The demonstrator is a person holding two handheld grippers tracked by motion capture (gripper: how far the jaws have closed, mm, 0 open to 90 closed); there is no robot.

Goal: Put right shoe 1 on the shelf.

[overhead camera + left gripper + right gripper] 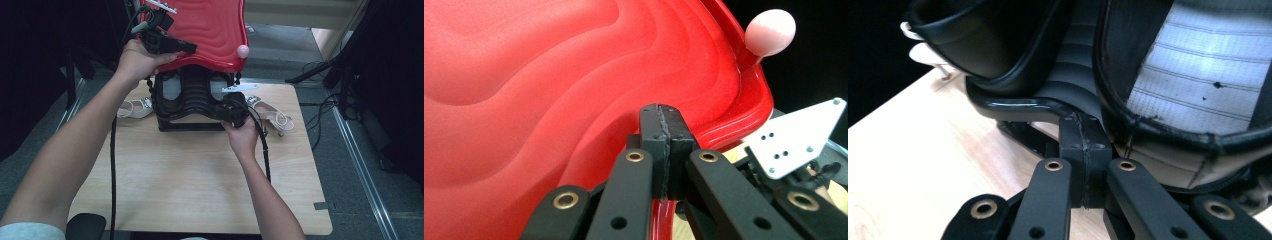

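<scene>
Meanwhile, at upper centre of the high view, the left gripper [186,48], jaws clamped on the red lid [215,30], is lifting it; the right gripper [227,107], closed on the black case rim [1018,106], is steadying it.

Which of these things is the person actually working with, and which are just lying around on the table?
In the job:
red lid, held open at its edge by the left gripper
black case under it, its rim at the right gripper

Lying about:
white sandal left of the case
white sandal on the right
</scene>
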